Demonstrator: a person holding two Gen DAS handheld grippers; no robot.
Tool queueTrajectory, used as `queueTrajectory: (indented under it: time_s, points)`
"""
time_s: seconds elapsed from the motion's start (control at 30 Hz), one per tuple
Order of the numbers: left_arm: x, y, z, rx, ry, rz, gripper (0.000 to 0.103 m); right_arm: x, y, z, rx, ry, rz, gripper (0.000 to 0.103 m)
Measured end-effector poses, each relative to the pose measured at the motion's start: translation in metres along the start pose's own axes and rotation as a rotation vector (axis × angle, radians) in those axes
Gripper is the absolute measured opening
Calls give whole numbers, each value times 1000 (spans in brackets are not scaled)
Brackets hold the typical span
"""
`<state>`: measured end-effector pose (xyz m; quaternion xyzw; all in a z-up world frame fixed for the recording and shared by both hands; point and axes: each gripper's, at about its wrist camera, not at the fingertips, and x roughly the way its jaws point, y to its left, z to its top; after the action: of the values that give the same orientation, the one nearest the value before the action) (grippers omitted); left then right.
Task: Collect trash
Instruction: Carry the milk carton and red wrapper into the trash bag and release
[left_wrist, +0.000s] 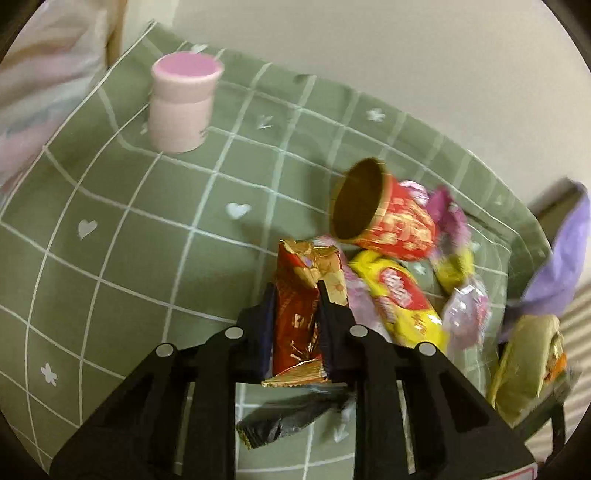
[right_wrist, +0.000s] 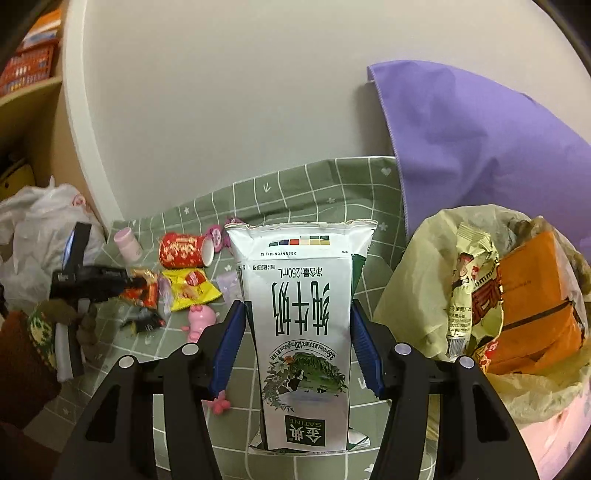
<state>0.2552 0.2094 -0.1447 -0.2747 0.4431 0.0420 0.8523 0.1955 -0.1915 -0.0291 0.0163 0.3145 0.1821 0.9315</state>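
My left gripper (left_wrist: 297, 291) is shut on a red and gold snack wrapper (left_wrist: 299, 266), which stands between its fingers just above the green checked cloth (left_wrist: 110, 258). Right of it lie a tipped red paper cup (left_wrist: 388, 214), a yellow wrapper (left_wrist: 402, 299) and pale pink wrappers (left_wrist: 465, 314). A black wrapper (left_wrist: 288, 417) lies under the gripper. My right gripper (right_wrist: 299, 306) is shut on a white milk carton (right_wrist: 299, 277), held upside down, its blue pads (right_wrist: 231, 339) against the carton's sides. An open yellowish trash bag (right_wrist: 406, 295) sits to its right, holding wrappers and an orange pack (right_wrist: 535, 306).
A pink lidded jar (left_wrist: 183, 107) stands at the cloth's far left. A purple cloth (right_wrist: 480, 140) hangs behind the bag. A pink pig toy (right_wrist: 201, 319) lies near the carton. White plastic bags (right_wrist: 44, 221) and shelves are at the left, and a pale wall runs behind.
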Motion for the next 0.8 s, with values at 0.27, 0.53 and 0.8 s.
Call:
queueTrajectory:
  time_s: [0.27, 0.53, 0.8]
  points:
    - [-78, -58, -3, 223, -188, -114, 20, -20, 3, 14, -25, -72, -24, 53]
    - [-130, -172, 9, 423, -304, -367, 20, -79, -16, 56, -61, -260, -64, 53]
    - [-124, -298, -19, 631, -249, -585, 20, -143, -87, 71, -2, -379, -169, 53]
